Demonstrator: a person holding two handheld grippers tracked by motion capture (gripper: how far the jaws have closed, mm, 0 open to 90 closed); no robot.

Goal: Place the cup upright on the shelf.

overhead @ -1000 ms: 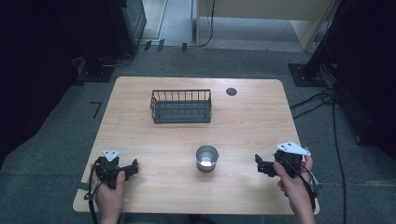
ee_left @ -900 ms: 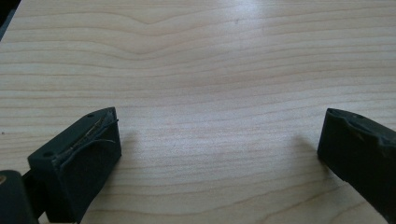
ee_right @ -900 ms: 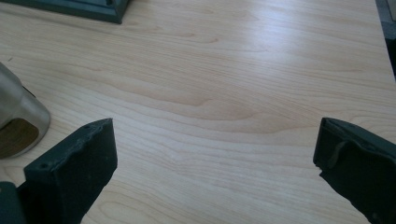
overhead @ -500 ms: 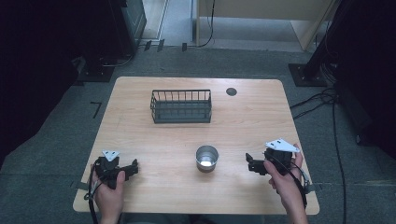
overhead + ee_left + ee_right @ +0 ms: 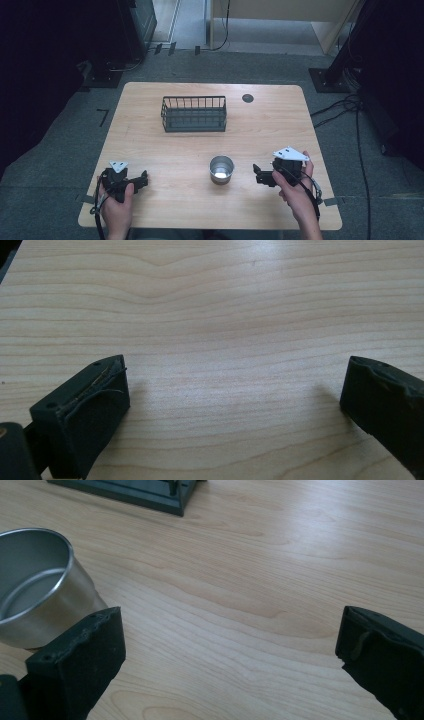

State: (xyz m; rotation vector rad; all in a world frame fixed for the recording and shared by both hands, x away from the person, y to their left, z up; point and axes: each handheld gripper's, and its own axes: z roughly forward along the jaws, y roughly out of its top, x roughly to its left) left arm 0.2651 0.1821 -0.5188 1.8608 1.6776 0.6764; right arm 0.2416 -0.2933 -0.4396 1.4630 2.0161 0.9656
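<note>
On the wooden table (image 5: 165, 150) in the high view, we see a steel cup (image 5: 221, 169) standing upright toward the near edge, about midway between the two hands. The right gripper (image 5: 260, 175) sits just to the cup's right, near it but not touching, its jaws pointed at the cup. The left gripper (image 5: 142, 179) rests well apart on the table's near left side, held low by the left hand (image 5: 117, 200). A dark wire basket (image 5: 194, 114) stands farther back, behind the cup, and a small dark round cap (image 5: 247, 98) marks the tabletop to its right.

In the left gripper view, we look along two black jaws spread wide, with bare wood grain (image 5: 225, 340) between them.

In the right gripper view, the jaws likewise stand wide apart and hold nothing. The cup (image 5: 35, 585) shows at the left, just beyond the left-hand jaw and outside the gap between the jaws. A corner of the basket (image 5: 150, 492) lies at the top.
</note>
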